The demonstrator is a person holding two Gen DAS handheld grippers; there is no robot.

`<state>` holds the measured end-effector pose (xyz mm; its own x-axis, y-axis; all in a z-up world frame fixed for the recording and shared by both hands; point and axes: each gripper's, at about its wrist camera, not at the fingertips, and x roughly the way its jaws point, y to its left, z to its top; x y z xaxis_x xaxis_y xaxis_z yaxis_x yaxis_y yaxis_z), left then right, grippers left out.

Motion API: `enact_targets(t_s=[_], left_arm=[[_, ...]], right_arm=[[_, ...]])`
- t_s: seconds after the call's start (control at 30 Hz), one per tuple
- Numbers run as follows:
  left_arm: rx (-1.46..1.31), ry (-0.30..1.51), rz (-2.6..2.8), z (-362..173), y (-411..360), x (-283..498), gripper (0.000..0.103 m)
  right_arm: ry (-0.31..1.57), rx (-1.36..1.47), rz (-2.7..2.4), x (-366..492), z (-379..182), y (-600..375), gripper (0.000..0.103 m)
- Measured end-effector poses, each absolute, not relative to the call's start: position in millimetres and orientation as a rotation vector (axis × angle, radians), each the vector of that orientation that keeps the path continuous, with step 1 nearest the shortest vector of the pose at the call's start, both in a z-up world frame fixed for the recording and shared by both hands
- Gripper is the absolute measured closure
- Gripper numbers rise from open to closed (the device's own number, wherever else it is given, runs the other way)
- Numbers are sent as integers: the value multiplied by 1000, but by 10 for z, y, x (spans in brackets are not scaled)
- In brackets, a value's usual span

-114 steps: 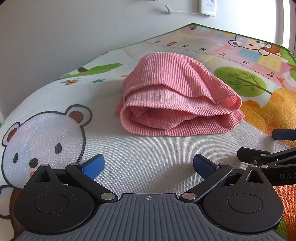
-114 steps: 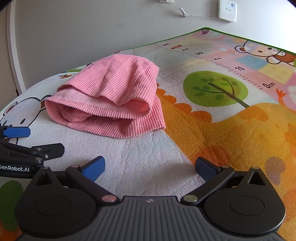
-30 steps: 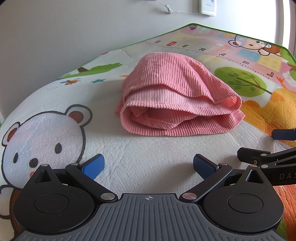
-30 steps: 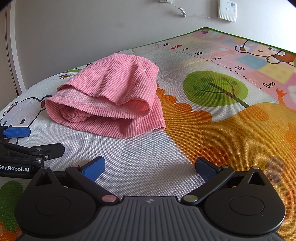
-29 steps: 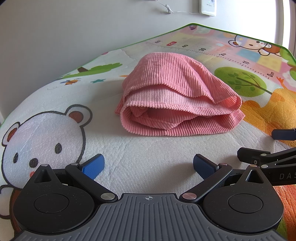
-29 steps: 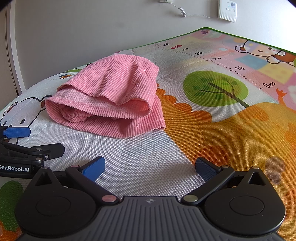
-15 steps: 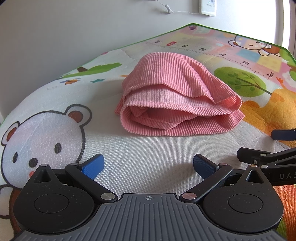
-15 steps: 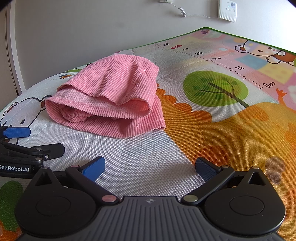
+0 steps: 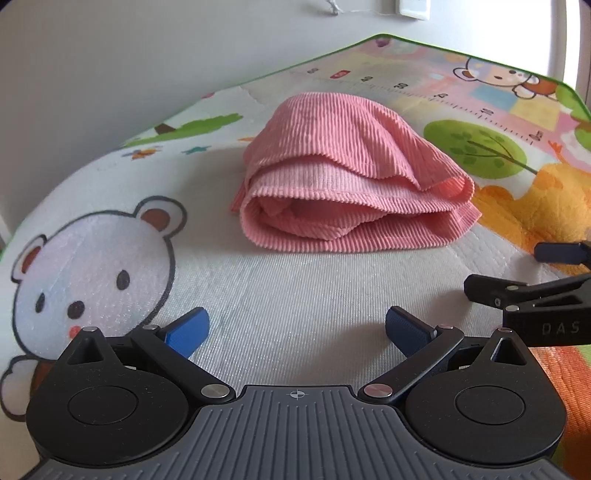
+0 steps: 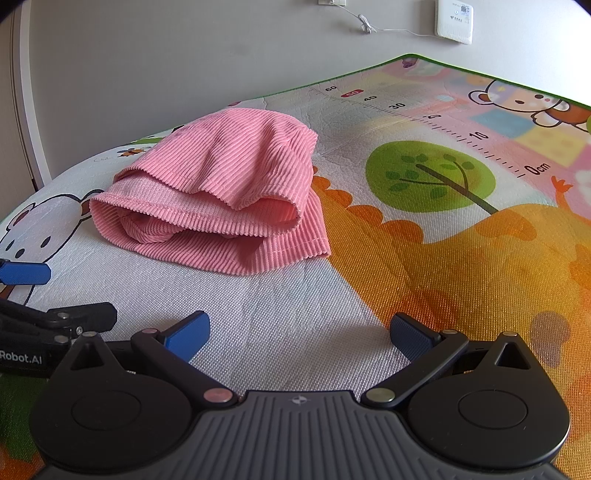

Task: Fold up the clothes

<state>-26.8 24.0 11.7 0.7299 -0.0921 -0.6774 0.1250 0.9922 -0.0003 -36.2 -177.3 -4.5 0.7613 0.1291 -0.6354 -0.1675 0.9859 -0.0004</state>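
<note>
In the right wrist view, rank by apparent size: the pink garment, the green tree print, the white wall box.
1. pink garment
2. green tree print, clearly smaller than the garment
3. white wall box, smallest, though it sits farthest from the camera, so its true size is unsure

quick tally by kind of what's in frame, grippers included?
Pink ribbed garment: 1
Play mat: 1
Grippers, both open: 2, left gripper and right gripper
White wall box: 1
Total: 5
</note>
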Motion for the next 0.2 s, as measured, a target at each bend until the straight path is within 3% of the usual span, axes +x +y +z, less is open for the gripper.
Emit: enact_targets(t_s=[0.2], left_arm=[[36, 737, -136, 113, 270, -290, 0]], right_arm=[[687, -59, 161, -361, -44, -1773, 0]])
